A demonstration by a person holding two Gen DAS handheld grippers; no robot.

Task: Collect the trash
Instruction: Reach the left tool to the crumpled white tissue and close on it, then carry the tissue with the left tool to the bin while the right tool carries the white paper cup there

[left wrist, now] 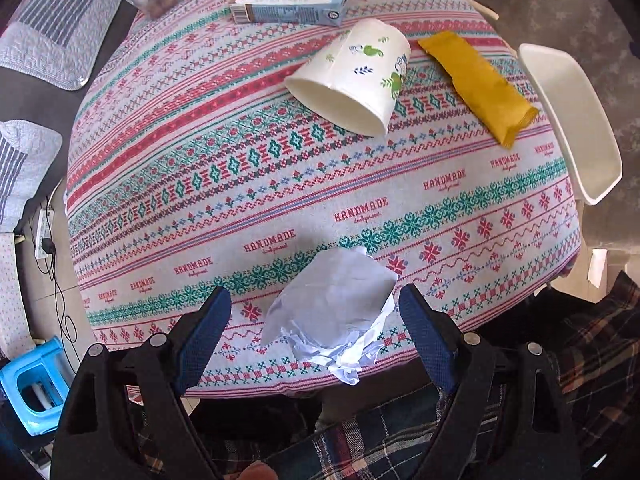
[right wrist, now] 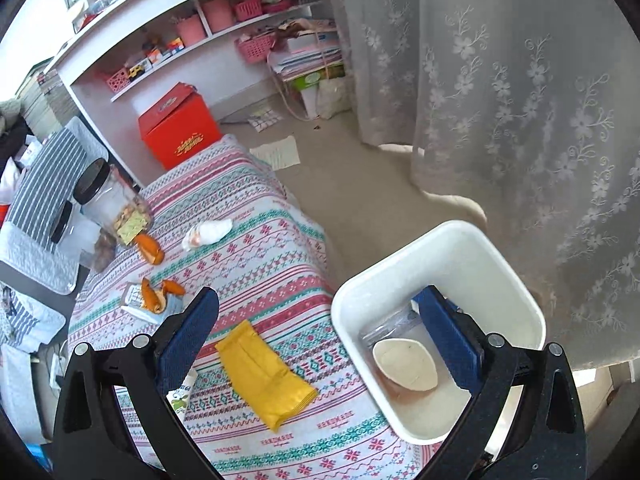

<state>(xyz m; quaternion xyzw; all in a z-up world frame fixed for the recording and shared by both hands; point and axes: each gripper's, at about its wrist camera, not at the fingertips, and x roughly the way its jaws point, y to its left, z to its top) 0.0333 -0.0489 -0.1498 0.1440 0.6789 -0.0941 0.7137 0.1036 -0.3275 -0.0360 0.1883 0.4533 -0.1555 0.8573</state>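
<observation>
Patterned tablecloth [left wrist: 280, 184] — lace curtain [right wrist: 520, 100], pink-basketed shelves [right wrist: 224, 28] beyond

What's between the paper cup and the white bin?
A yellow wrapper lies on the cloth between the cup and the bin, touching neither. The left wrist view shows it best.

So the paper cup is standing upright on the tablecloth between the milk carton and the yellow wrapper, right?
Not quite. In the left wrist view the paper cup lies on its side, its open mouth facing the camera. It does lie on the tablecloth between the milk carton and the yellow wrapper.
</observation>
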